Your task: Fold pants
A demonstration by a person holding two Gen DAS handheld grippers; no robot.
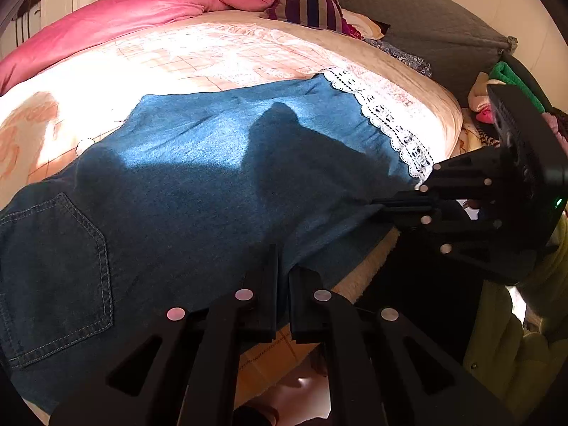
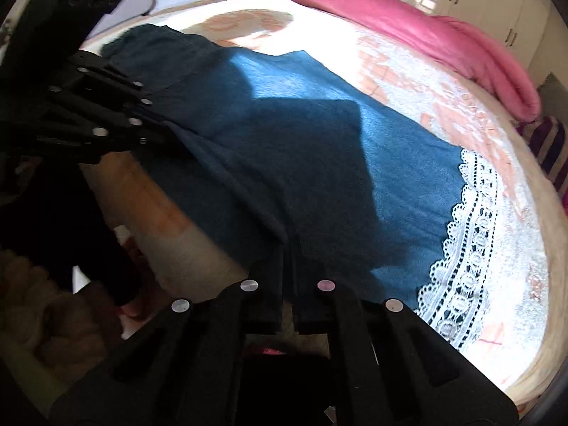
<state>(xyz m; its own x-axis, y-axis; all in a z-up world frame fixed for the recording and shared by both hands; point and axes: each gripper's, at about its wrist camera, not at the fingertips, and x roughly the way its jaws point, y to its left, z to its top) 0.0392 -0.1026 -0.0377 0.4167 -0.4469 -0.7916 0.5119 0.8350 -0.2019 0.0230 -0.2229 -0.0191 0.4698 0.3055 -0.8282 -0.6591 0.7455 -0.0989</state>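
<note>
The pants (image 1: pixel 198 177), blue denim with a white lace hem (image 1: pixel 387 120), lie spread across the bed (image 1: pixel 213 60), their long axis running along the near edge of the mattress; the waist end with its stitched back pocket (image 1: pixel 53 277) sits on the left side, the lace hem on the right, and the near side of the cloth droops over the bed edge toward the person; the left gripper (image 1: pixel 282 284) has its fingers drawn together on that near edge, close to the pocket end, with denim pinched between them; the right gripper (image 2: pixel 287 266) is likewise closed on the near edge, further along toward the lace, and its own view shows cloth rising into the narrow gap between its fingers; each gripper appears in the other's view, well apart along the same edge, so the two holds span much of the length; the far edge lies away from both sets of fingers, toward the pink quilt (image 1: pixel 142 10); my judgement is that the coming fold carries the near edge across the short axis onto the far one, both hands moving together; the left hand is nearer the waist, the right nearer the hem.
</note>
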